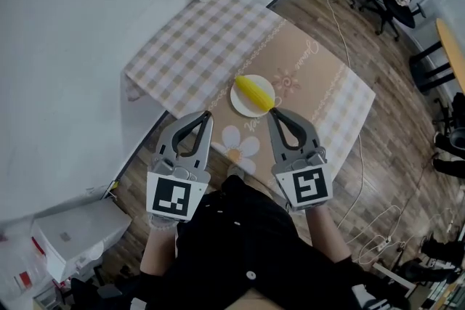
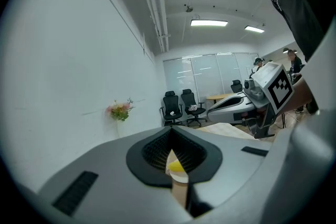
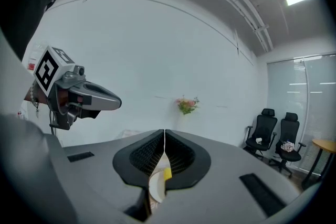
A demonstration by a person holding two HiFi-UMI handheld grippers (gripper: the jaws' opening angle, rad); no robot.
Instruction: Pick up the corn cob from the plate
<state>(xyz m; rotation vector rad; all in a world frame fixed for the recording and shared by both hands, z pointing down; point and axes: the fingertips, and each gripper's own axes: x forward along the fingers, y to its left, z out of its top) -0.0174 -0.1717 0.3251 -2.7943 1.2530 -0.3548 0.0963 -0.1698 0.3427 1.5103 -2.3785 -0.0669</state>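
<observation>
Short of the plate [image 1: 243,107], my left claw [image 1: 208,115] and right claw [image 1: 269,112] are pressed together; unopened, either could knock the corn cob [image 1: 256,89] away.

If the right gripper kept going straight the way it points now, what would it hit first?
Probably the corn cob on the white plate: the right gripper, jaws shut, points at them from the plate's near edge. Depth is unclear, so the plate rim could come first.
</observation>
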